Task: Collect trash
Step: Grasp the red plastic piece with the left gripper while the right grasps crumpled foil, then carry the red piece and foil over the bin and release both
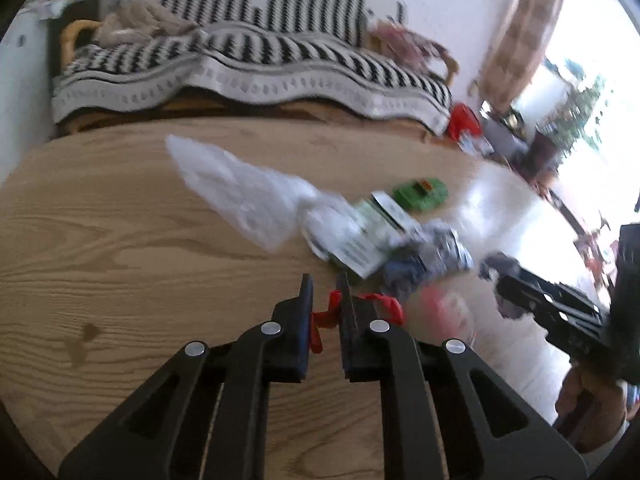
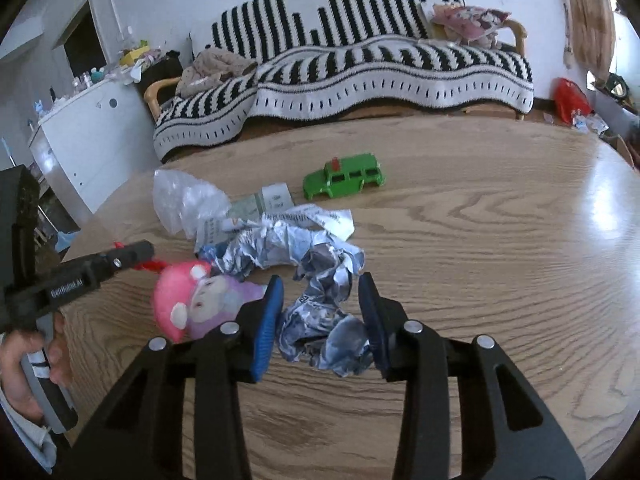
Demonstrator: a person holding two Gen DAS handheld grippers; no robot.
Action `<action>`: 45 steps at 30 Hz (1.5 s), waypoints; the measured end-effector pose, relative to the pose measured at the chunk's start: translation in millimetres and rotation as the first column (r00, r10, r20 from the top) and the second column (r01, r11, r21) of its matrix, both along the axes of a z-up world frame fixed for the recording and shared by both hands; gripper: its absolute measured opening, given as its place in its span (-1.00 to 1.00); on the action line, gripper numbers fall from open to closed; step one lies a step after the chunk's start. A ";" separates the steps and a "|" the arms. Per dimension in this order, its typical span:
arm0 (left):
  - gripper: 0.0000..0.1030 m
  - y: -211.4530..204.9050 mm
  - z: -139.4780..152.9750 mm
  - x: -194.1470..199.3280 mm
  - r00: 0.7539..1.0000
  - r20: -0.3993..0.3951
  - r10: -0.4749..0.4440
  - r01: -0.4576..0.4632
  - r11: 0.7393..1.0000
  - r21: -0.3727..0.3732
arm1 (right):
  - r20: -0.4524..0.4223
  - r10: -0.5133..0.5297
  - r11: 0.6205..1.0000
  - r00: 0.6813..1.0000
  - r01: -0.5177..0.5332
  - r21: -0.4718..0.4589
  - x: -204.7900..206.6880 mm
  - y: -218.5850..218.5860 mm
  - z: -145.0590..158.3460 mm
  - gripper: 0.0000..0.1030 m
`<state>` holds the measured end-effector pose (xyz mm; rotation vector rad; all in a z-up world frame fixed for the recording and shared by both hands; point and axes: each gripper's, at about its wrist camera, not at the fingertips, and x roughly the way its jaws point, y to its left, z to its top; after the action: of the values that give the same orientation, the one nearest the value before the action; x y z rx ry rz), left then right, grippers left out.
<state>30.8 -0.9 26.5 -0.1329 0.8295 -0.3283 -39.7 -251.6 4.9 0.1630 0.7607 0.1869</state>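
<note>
On the round wooden table (image 2: 480,248) lies a trash heap: a clear plastic bag (image 1: 248,196) (image 2: 180,200), printed paper slips (image 1: 360,236) (image 2: 276,200) and crumpled foil-like wrappers (image 2: 280,240). My right gripper (image 2: 320,300) has its blue pads on both sides of a crumpled blue-white wrapper (image 2: 324,328), touching it. My left gripper (image 1: 324,292) is nearly shut on a red string (image 1: 324,320) that leads to a pink plush doll (image 2: 200,300), blurred in the left wrist view (image 1: 436,304). The left gripper also shows in the right wrist view (image 2: 136,252).
A green toy car (image 2: 344,176) (image 1: 420,194) stands beyond the heap. A sofa with a black-and-white striped cover (image 2: 360,64) runs behind the table. A white cabinet (image 2: 92,132) stands at left, a red bag (image 2: 570,98) on the floor at right.
</note>
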 end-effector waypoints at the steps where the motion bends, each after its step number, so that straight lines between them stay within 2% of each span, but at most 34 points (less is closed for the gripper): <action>1: -0.79 3.7 2.4 -1.2 1.000 0.009 0.017 -0.017 1.000 -0.003 | 0.003 -0.005 1.000 1.000 0.005 -0.004 -0.9 -0.3 1.6 -0.24; 6: -0.79 18.1 4.1 -1.2 0.998 -0.004 0.060 -0.060 0.998 -0.012 | 0.005 -0.015 1.000 1.000 0.015 -0.018 -5.1 0.4 7.2 -0.24; 13: -0.79 21.9 6.1 -4.8 0.997 0.003 0.079 -0.079 0.997 -0.010 | -0.046 -0.032 0.999 0.998 0.031 -0.024 -8.7 -3.0 -10.4 -0.25; 18: -0.79 30.9 8.6 -13.9 0.996 -0.002 0.084 -0.084 0.996 -0.037 | -0.088 -0.033 0.999 0.996 0.029 -0.041 -13.7 2.5 -18.9 -0.25; 21: -0.79 36.2 11.3 -15.5 0.996 -0.003 0.084 -0.084 0.995 -0.047 | -0.091 -0.035 0.997 0.995 0.029 -0.066 -20.1 9.2 -20.3 -0.25; 25: -0.79 46.0 22.6 -27.0 0.996 0.012 0.090 -0.089 0.993 -0.074 | -0.091 -0.033 0.998 0.995 0.028 -0.055 -26.0 13.8 -13.7 -0.26; 31: -0.79 44.6 55.8 -63.2 0.992 0.078 0.100 -0.094 0.993 -0.072 | 0.009 -0.044 0.998 0.999 0.044 -0.046 -45.2 4.7 38.6 -0.26; 36: -0.79 19.7 92.8 -95.2 0.992 0.117 0.047 -0.037 0.996 -0.079 | 0.100 -0.067 0.997 0.993 0.071 -0.031 -78.5 -16.8 87.3 -0.26; 41: -0.79 -35.5 128.8 -142.8 0.983 0.168 -0.074 0.084 0.995 -0.052 | 0.167 -0.114 0.993 0.979 0.118 -0.012 -137.3 -52.1 125.9 -0.26; 45: -0.79 -95.2 132.1 -178.4 0.966 0.151 -0.208 0.215 0.976 -0.027 | 0.212 -0.188 0.982 0.959 0.191 0.007 -197.4 -93.1 146.0 -0.26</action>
<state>-147.5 -96.0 158.6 -0.0592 0.6906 -0.5515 -237.1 -344.7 151.0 0.1991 0.5295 0.0161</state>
